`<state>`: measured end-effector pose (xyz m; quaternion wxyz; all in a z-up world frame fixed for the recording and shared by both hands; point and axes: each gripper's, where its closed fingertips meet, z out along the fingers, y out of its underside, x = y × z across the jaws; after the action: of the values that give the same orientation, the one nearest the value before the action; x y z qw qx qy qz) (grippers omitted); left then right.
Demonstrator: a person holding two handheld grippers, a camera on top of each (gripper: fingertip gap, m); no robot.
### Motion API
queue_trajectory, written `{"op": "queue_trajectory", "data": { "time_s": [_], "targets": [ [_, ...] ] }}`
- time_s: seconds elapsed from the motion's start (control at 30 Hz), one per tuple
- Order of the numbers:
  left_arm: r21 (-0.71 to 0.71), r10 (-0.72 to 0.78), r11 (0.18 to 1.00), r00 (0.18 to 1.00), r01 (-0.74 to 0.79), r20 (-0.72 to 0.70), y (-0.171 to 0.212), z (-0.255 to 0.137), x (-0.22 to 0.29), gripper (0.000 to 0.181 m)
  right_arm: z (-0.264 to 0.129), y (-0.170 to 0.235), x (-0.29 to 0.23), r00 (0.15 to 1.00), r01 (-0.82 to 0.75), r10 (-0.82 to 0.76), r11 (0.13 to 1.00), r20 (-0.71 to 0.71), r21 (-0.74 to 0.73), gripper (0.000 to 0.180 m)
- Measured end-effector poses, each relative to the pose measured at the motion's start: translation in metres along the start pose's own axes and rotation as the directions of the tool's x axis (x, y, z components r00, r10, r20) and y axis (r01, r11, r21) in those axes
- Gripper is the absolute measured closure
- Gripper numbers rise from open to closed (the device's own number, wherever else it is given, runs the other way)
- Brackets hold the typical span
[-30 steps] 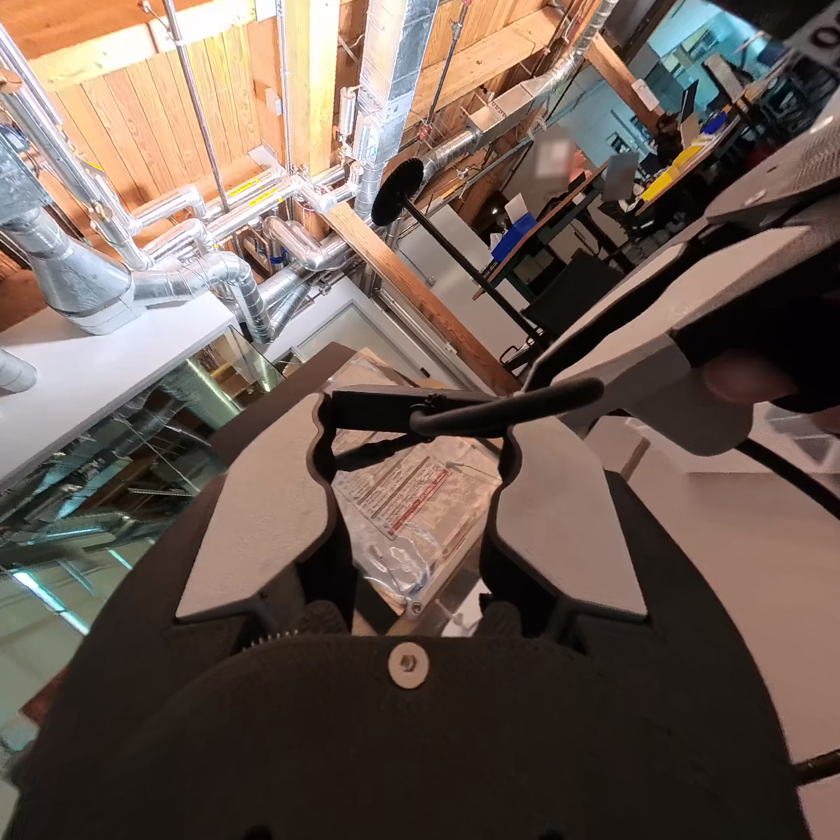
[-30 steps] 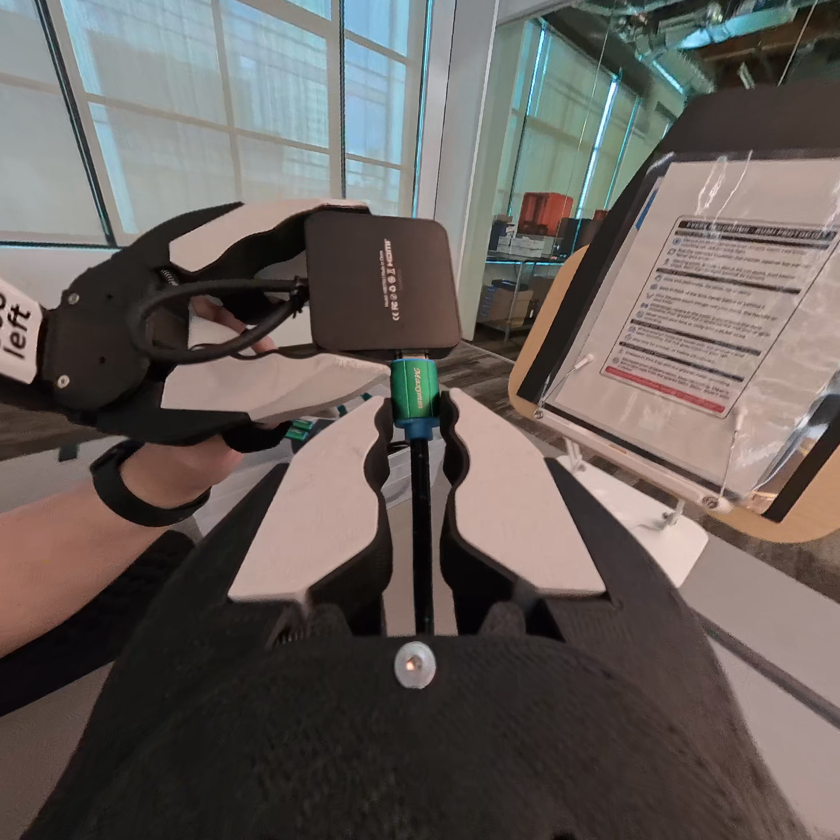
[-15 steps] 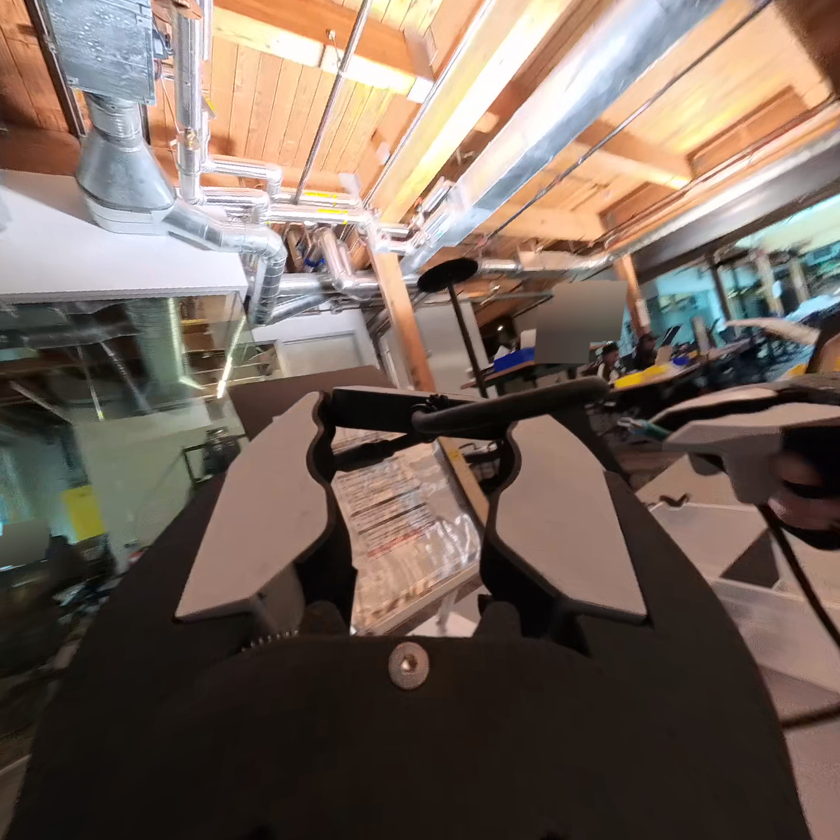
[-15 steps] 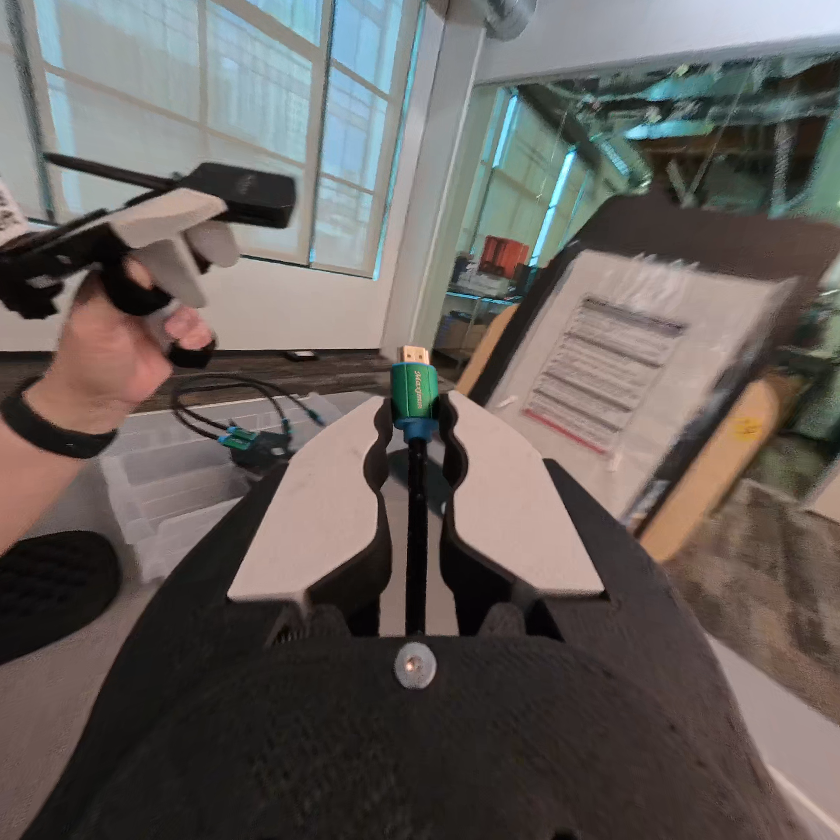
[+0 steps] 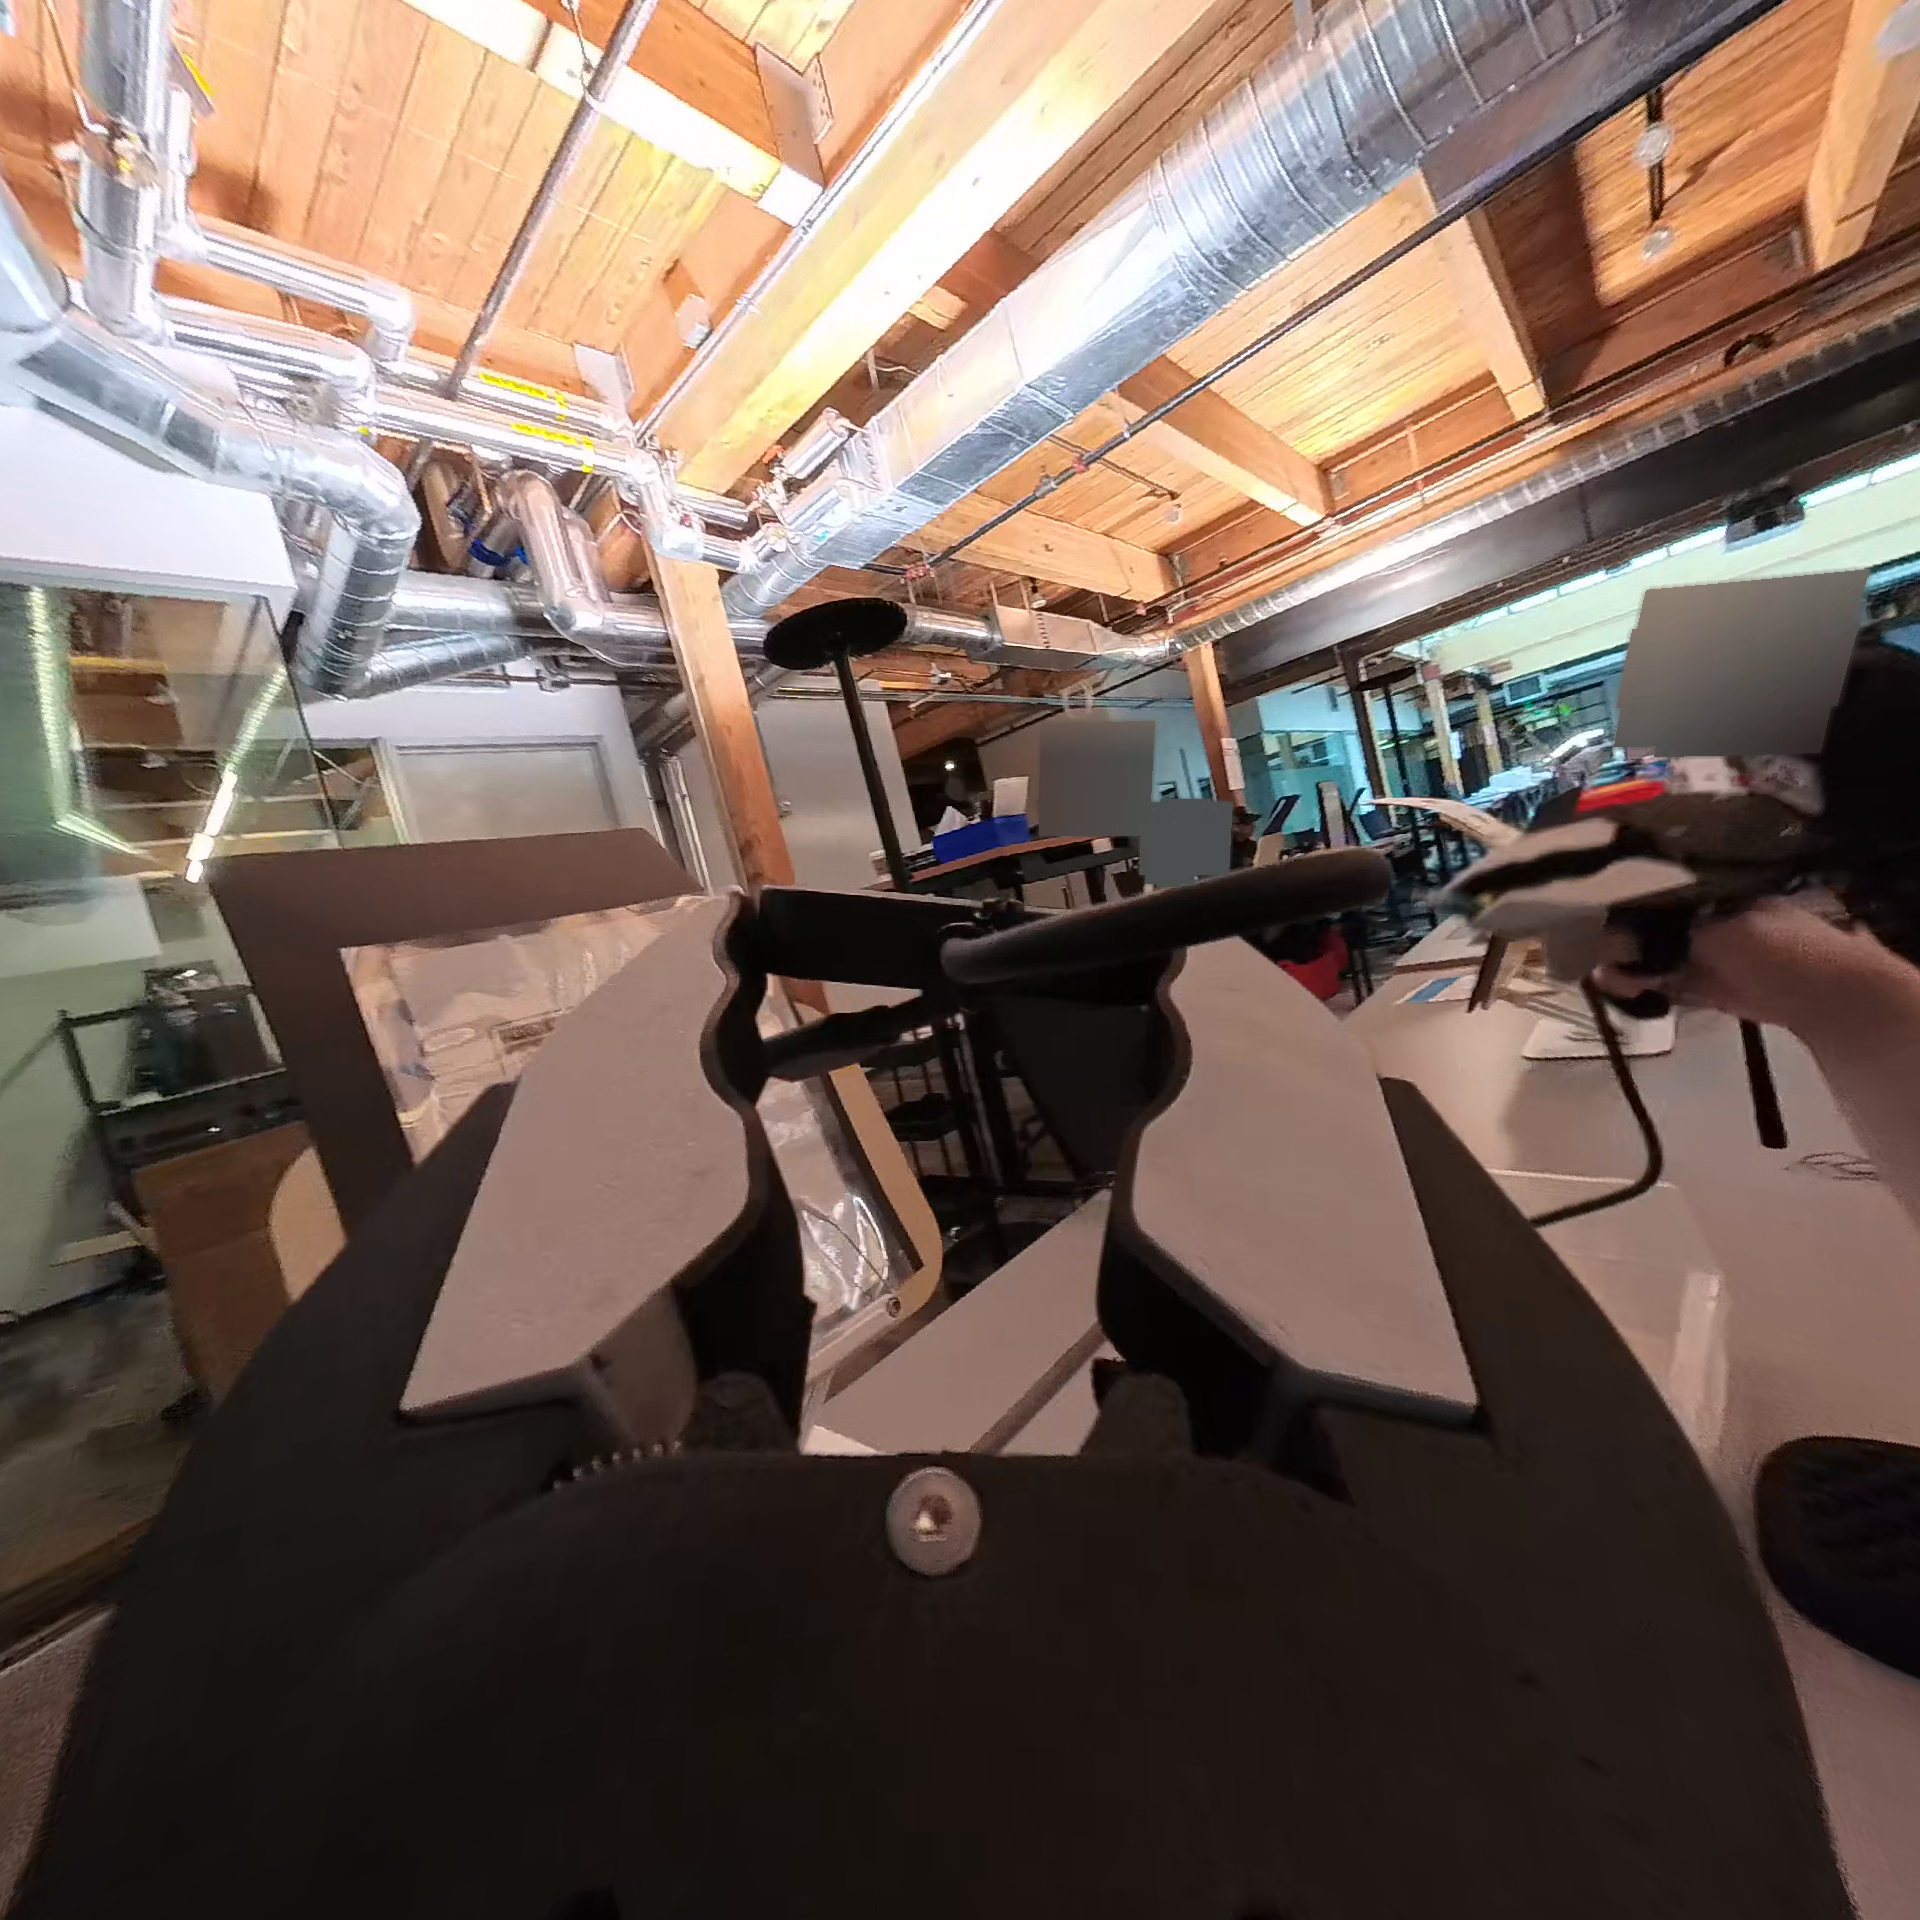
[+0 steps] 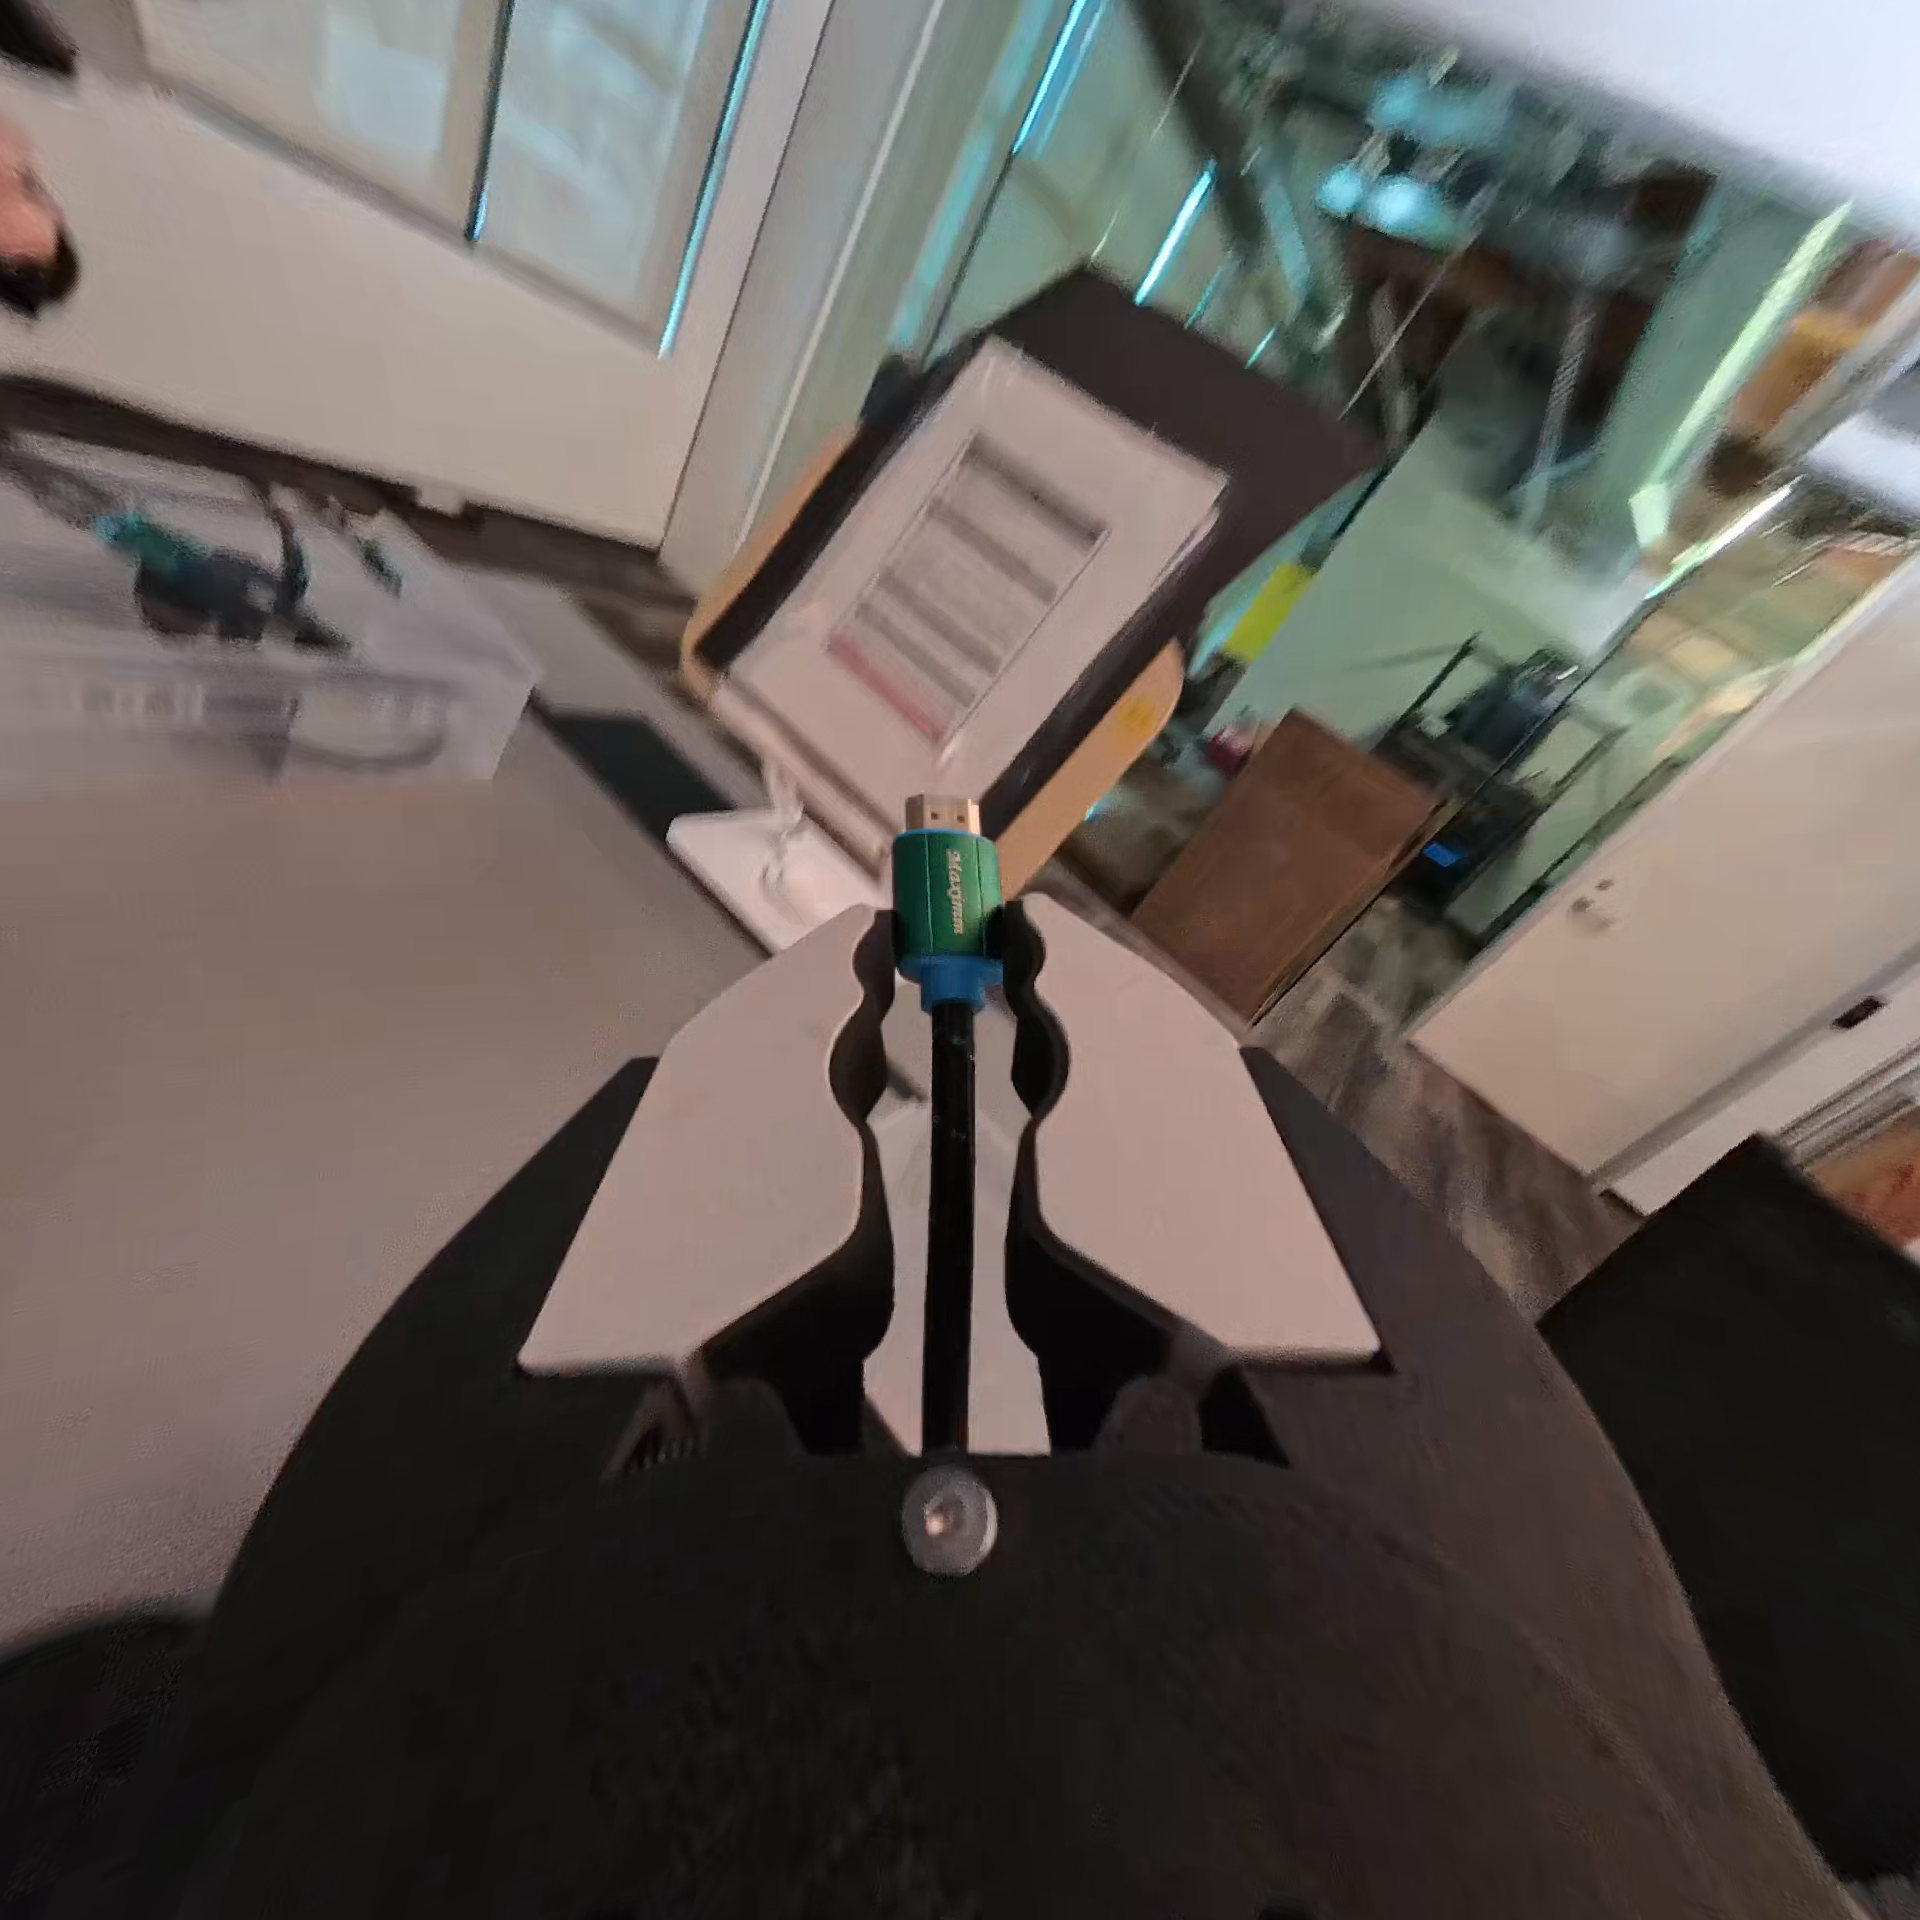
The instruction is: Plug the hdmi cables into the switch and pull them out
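We hold the flat black plastic switch box (image 5: 852,935) between our left fingers (image 5: 623,1122), the green-shelled HDMI plug (image 6: 945,899) pinched unplugged between our right fingers (image 6: 1164,1164); next it likely needs setting down.

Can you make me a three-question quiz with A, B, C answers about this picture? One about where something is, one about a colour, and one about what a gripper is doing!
1. Where is the black switch?
A. On the floor
B. Between the left gripper fingertips
C. In a box

2. What colour is the plug body on the HDMI cable?
A. Green
B. Red
C. Yellow

3. What is the right gripper doing?
A. Open, holding nothing
B. Shut on the switch
C. Shut on the plug

Answers: 1 B, the switch spans the left fingertips. 2 A, the body is green with a blue collar. 3 C, both fingers press the plug, its metal tip bare.
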<state>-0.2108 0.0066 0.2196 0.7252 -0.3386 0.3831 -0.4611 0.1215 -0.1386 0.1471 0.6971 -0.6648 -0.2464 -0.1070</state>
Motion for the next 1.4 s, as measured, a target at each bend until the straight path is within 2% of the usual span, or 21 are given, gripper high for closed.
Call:
{"op": "queue_trajectory", "data": {
  "time_s": [0.1,0.2,0.3,0.4,0.53,0.6,0.67,0.77,0.9,1.0,1.07,1.13,1.23,1.3,1.33,1.4],
  "targets": [
    [-0.010,-0.005,1.000,1.000,0.005,-0.005,0.004,0.002,0.001,0.110,0.003,0.058,0.004,0.998,-0.027,0.036,0.983,0.043,-0.180,0.159],
    [-0.019,-0.010,1.000,1.000,0.010,-0.014,0.008,0.004,0.003,0.110,0.007,0.108,-0.005,0.988,-0.058,0.105,0.928,0.111,-0.368,0.159],
    [-0.027,-0.014,1.000,1.000,0.013,-0.021,0.012,0.006,0.005,0.110,0.019,0.139,-0.031,0.958,-0.017,0.142,0.894,0.247,-0.449,0.159],
    [-0.033,-0.013,0.999,0.999,0.012,-0.029,0.013,0.008,0.008,0.110,0.031,0.168,-0.069,0.880,-0.009,0.267,0.836,0.392,-0.549,0.159],
    [-0.041,-0.022,0.999,0.998,0.019,-0.053,0.015,0.010,0.015,0.110,0.043,0.204,-0.089,0.834,0.006,0.381,0.716,0.398,-0.698,0.156],
    [-0.053,-0.019,0.998,0.997,0.016,-0.068,0.018,0.012,0.019,0.110,0.041,0.213,-0.095,0.826,0.028,0.403,0.671,0.396,-0.741,0.147],
    [-0.064,-0.022,0.998,0.996,0.017,-0.083,0.021,0.014,0.023,0.110,0.040,0.203,-0.095,0.817,0.005,0.425,0.672,0.391,-0.741,0.144],
    [-0.079,-0.078,0.995,0.988,0.068,-0.135,0.025,0.018,0.032,0.110,0.049,0.165,-0.084,0.838,-0.059,0.376,0.782,0.395,-0.620,0.145],
    [-0.124,-0.294,0.955,0.921,0.270,-0.257,0.038,0.026,0.051,0.110,0.077,0.089,-0.058,0.949,0.027,0.078,0.945,0.305,-0.325,0.135],
    [-0.181,-0.448,0.894,0.840,0.411,-0.307,0.053,0.032,0.063,0.110,0.095,0.007,-0.063,0.972,0.163,-0.153,0.986,0.181,-0.039,0.131],
    [-0.216,-0.523,0.852,0.790,0.476,-0.320,0.063,0.036,0.069,0.110,0.100,-0.039,-0.095,0.940,0.291,-0.312,0.945,0.139,0.152,0.131],
    [-0.254,-0.585,0.811,0.736,0.527,-0.341,0.071,0.038,0.077,0.110,0.105,-0.070,-0.135,0.882,0.420,-0.461,0.862,0.094,0.285,0.131],
    [-0.321,-0.652,0.758,0.664,0.567,-0.366,0.081,0.040,0.090,0.110,0.119,-0.082,-0.174,0.781,0.594,-0.625,0.752,0.019,0.285,0.131],
    [-0.363,-0.692,0.721,0.610,0.590,-0.386,0.085,0.041,0.099,0.110,0.123,-0.085,-0.184,0.743,0.647,-0.669,0.707,-0.030,0.286,0.133],
    [-0.382,-0.710,0.704,0.587,0.598,-0.390,0.087,0.041,0.103,0.110,0.124,-0.087,-0.187,0.741,0.650,-0.670,0.699,-0.042,0.299,0.138],
    [-0.413,-0.734,0.679,0.556,0.607,-0.390,0.093,0.042,0.110,0.110,0.120,-0.086,-0.195,0.729,0.648,-0.684,0.682,-0.016,0.339,0.165]
  ]
}}
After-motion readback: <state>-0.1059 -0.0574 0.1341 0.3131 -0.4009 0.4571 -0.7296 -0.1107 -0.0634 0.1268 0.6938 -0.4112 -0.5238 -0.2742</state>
